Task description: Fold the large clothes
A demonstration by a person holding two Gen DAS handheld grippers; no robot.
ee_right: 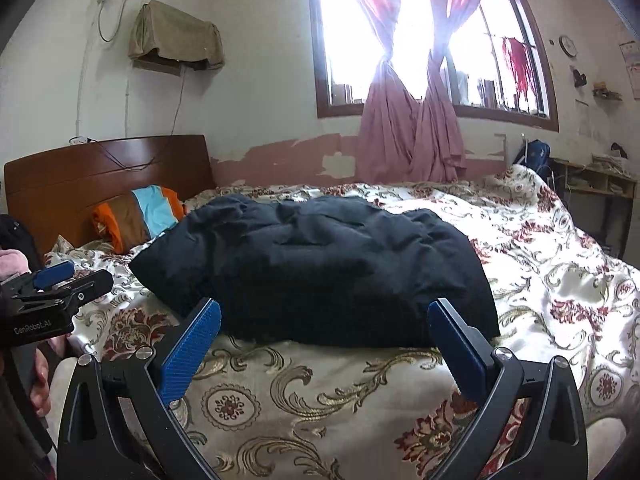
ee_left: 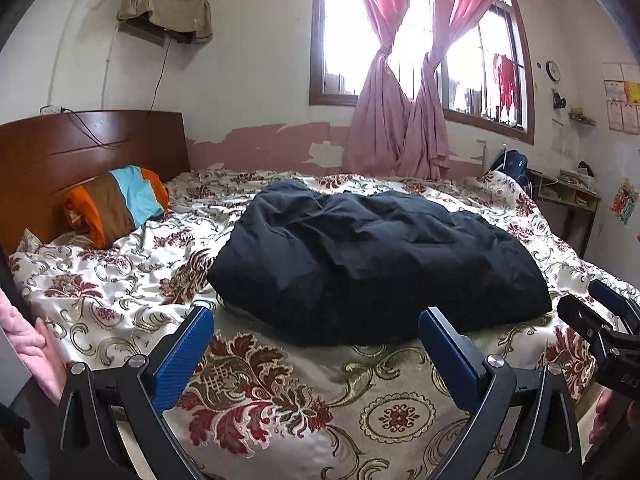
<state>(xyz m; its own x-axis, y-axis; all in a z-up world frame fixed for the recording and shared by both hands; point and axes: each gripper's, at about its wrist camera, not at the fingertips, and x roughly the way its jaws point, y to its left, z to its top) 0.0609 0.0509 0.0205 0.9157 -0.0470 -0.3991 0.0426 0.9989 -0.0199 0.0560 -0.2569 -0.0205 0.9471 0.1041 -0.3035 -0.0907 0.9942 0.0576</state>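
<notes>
A large dark navy padded garment point(ee_left: 380, 256) lies in a puffy folded heap in the middle of the bed; it also shows in the right wrist view point(ee_right: 320, 268). My left gripper point(ee_left: 316, 316) is open and empty, its blue pads point(ee_left: 184, 356) just short of the garment's near edge, above the bedspread. My right gripper point(ee_right: 324, 308) is open and empty, also at the garment's near edge. The right gripper shows at the right edge of the left view point(ee_left: 608, 312), and the left gripper at the left edge of the right view point(ee_right: 60, 280).
The bed has a shiny floral bedspread point(ee_left: 280, 400) and a brown wooden headboard point(ee_left: 80, 148). A striped orange, brown and blue pillow point(ee_left: 116, 204) lies by the headboard. Pink curtains point(ee_left: 400, 120) hang at the window behind. A small desk point(ee_left: 568, 196) stands at the right.
</notes>
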